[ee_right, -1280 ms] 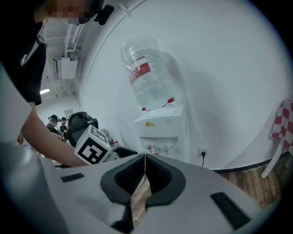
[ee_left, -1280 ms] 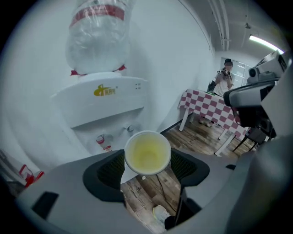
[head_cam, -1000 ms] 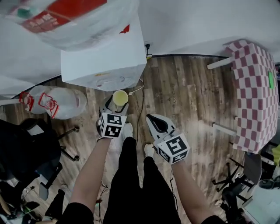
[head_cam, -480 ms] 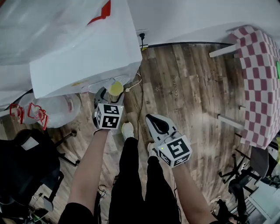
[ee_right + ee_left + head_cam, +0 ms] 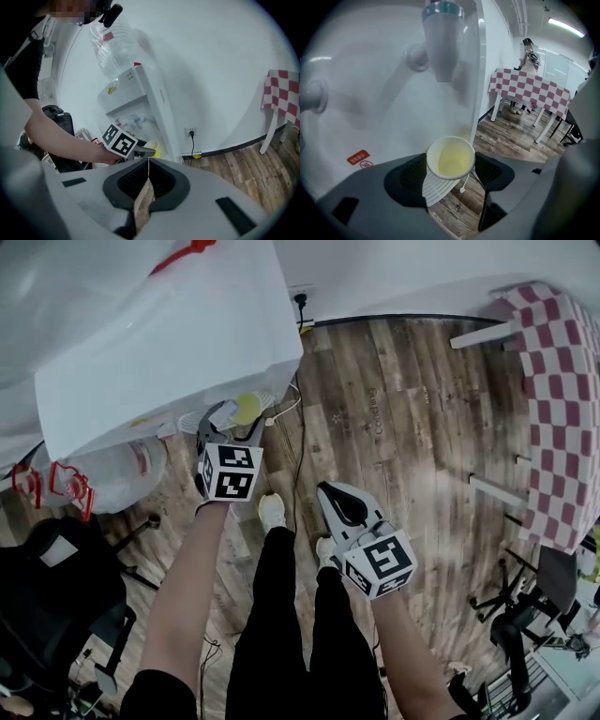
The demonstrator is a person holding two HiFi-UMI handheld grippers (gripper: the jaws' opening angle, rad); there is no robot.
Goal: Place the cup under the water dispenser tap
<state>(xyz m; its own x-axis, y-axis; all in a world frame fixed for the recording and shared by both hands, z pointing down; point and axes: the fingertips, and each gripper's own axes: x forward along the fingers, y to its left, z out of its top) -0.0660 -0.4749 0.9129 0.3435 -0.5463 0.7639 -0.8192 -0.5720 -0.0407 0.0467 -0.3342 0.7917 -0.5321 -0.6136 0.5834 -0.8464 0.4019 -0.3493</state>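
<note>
Cup (image 5: 450, 158): judged light, thin-walled and crushable, best held gently about its wall; was clasped by the left gripper (image 5: 232, 418) below the tap (image 5: 442, 42), over the drip tray (image 5: 436, 190); right gripper (image 5: 143, 187) pinched a tea bag (image 5: 143, 204).

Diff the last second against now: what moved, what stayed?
The left claw carried the cup in closer to the dispenser, so it now sits roughly below the tap. It kept its grip on the cup throughout. The right claw stayed shut, back beside the legs.
</note>
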